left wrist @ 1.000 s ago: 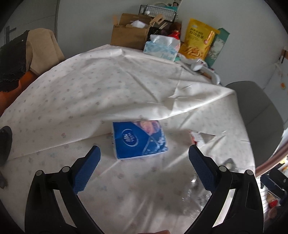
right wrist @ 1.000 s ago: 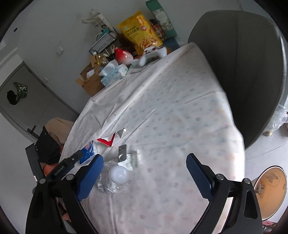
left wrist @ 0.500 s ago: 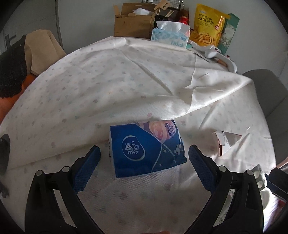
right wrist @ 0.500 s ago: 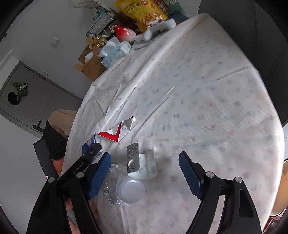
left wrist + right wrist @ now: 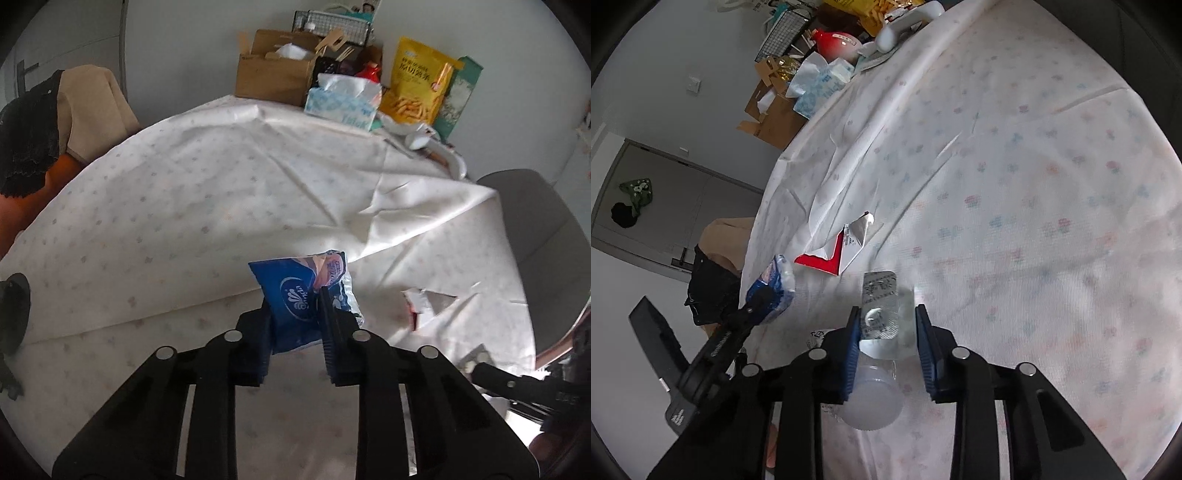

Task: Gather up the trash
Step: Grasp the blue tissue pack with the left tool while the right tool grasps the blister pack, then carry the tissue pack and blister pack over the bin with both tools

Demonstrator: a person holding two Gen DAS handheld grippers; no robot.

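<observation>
A blue tissue pack (image 5: 295,295) is pinched between the pads of my left gripper (image 5: 295,306), whose jaws are closing; the pack is crumpled and tilted up off the flowered tablecloth (image 5: 221,192). The same pack (image 5: 774,280) shows at the left of the right wrist view. My right gripper (image 5: 886,314) is also closing, with a silver blister pack (image 5: 879,302) and a clear one (image 5: 907,325) spanning the gap between its pads. A torn red-and-white wrapper (image 5: 846,251) lies just beyond them. A crushed clear bottle with a white cap (image 5: 871,402) lies under the right gripper.
At the table's far edge stand a cardboard box (image 5: 277,70), a tissue box (image 5: 343,99), a yellow snack bag (image 5: 417,81) and a red pot (image 5: 836,44). A grey chair (image 5: 535,229) stands to the right, and clothes hang over a chair (image 5: 55,118) to the left.
Both grippers went from wide open to closed. The left closed on the blue pack and tilted it up. The right came down over the blister packs and closed around them.
</observation>
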